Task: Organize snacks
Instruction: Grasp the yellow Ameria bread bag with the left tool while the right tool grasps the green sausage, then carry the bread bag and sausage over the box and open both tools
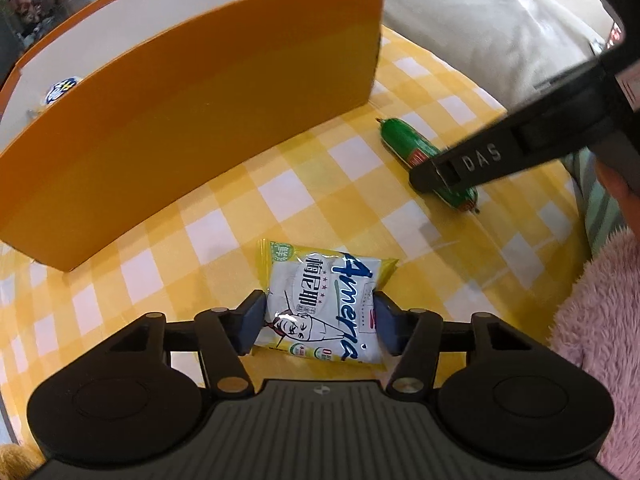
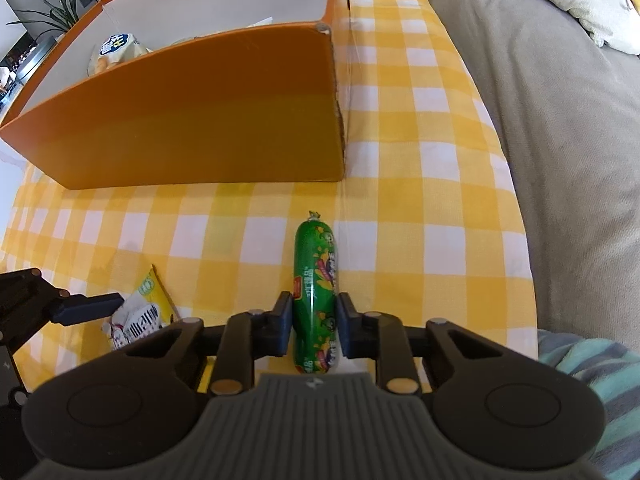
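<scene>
My left gripper (image 1: 320,322) is shut on a white and yellow snack packet (image 1: 324,304) that lies on the checked cloth; its pads press both sides of the packet. My right gripper (image 2: 313,322) is shut on a green sausage stick (image 2: 316,280) lying lengthwise between its fingers on the cloth. In the left wrist view the sausage (image 1: 404,140) sits to the right, partly hidden under the right gripper (image 1: 436,176). The orange box (image 1: 192,120) stands behind both, open at the top, and shows in the right wrist view (image 2: 192,128) with a snack bag (image 2: 116,50) inside.
A yellow and white checked cloth (image 2: 420,240) covers the table. A grey sofa (image 2: 560,120) with cushions runs along the right edge. A pink fluffy sleeve (image 1: 600,320) is at the right of the left wrist view. A plant (image 2: 60,8) stands beyond the box.
</scene>
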Available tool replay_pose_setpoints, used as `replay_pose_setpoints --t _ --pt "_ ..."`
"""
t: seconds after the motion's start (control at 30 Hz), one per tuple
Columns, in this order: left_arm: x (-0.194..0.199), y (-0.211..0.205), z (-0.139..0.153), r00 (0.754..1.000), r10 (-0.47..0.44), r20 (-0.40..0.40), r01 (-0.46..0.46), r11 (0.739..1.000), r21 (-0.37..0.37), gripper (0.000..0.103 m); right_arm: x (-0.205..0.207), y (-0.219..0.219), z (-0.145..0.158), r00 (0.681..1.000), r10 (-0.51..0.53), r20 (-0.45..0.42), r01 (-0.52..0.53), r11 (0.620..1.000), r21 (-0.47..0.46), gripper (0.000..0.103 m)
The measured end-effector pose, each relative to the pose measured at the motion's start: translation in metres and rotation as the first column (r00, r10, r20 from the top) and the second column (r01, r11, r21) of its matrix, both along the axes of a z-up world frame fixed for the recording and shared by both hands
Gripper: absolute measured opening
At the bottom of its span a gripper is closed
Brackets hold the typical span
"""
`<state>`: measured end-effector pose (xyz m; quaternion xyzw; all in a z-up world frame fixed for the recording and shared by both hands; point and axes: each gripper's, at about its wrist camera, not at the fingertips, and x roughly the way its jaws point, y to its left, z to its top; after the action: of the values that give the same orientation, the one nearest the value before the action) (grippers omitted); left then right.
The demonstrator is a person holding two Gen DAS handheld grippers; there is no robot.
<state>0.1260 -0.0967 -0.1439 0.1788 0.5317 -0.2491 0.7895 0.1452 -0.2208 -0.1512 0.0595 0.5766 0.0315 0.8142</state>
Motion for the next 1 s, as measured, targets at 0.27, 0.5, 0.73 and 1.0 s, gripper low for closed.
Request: replay_pose_setpoints --t 0.27,0.5,0.73,1.0 --pt "0.005 0.016 0.017 0.992 0.128 0.015 -0.126 0.989 -0.073 0.064 -0.005 -0.002 0.005 1.000 -0.016 0.015 0.016 1.000 -0.001 0.019" --pt "0.007 0.049 0.061 0.966 0.251 0.062 -0.231 0.944 -0.235 0.064 -0.012 0.005 0.017 0.997 0.006 0.075 -0.005 1.000 -0.014 0.019" --pt "0.015 0.074 0.087 0.941 0.329 0.083 -0.282 0.895 -0.346 0.064 -0.024 0.015 0.037 0.987 0.048 0.152 -0.041 0.998 -0.051 0.019" --pt "0.037 0.086 0.117 0.914 0.369 0.169 -0.281 0.877 -0.390 0.064 -0.029 0.024 0.086 0.965 0.072 0.251 -0.060 0.997 -0.057 0.019"
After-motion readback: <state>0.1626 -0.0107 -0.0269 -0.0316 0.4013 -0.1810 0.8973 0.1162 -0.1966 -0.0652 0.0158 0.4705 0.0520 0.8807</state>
